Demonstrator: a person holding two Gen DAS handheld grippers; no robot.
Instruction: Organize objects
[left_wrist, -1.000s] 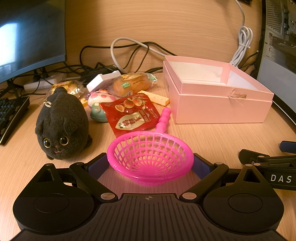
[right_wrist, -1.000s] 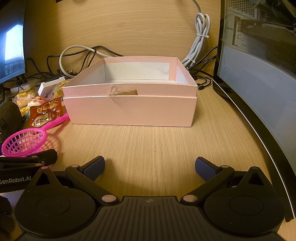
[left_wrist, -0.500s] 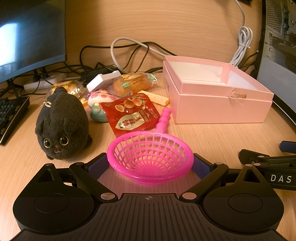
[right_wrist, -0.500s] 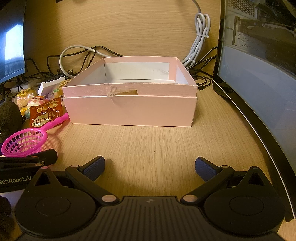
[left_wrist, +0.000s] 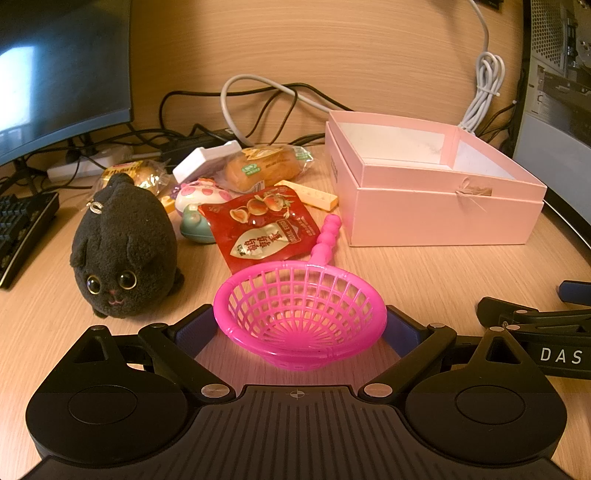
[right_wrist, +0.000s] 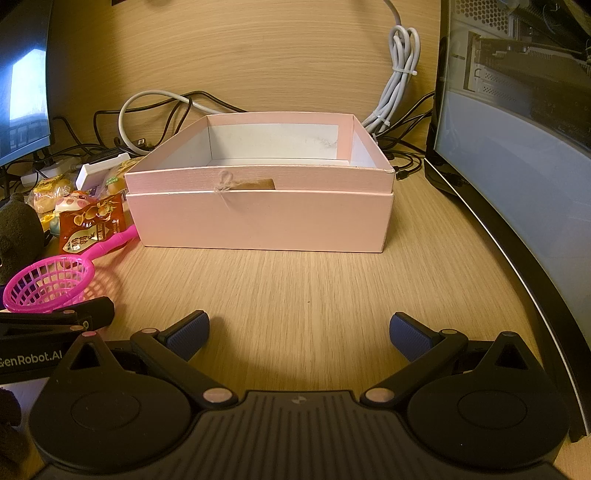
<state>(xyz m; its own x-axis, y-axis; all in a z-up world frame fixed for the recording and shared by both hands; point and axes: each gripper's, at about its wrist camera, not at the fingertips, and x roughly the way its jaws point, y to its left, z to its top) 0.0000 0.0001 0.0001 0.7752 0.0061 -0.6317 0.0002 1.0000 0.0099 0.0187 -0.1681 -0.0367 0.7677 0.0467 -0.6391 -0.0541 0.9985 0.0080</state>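
Fingers of the left gripper (left_wrist: 300, 328) stand wide on either side of the pink strainer (left_wrist: 300, 314), its bowl sitting between the blue pads; whether the pads touch the rim cannot be told. The strainer's beaded handle runs far and slightly right toward the near left corner of the pink box (left_wrist: 439, 206) and stops just short of it. The right gripper (right_wrist: 299, 334) is spread wide with nothing between its pads, only bare desk (right_wrist: 295, 288). From there to the box's near wall the wood is open, and a strip of free desk also runs along the box's right side up to the curved dark edge of the monitor base (right_wrist: 517, 258).

To the left of the strainer sits a black plush cat (left_wrist: 123, 251), apart from the bowl with a gap of desk between them. Just beyond the bowl lies a red snack packet (left_wrist: 262, 229), touching the handle's left side. Farther back the clutter is tight: a small pastel toy (left_wrist: 195, 206), a wrapped bun (left_wrist: 266, 168), a white plastic piece (left_wrist: 207, 160) and a cheese-like wedge (left_wrist: 314, 195) near the box's left wall. The box stands open and empty. Cables (left_wrist: 258, 96) crowd the far edge against the wooden back panel.
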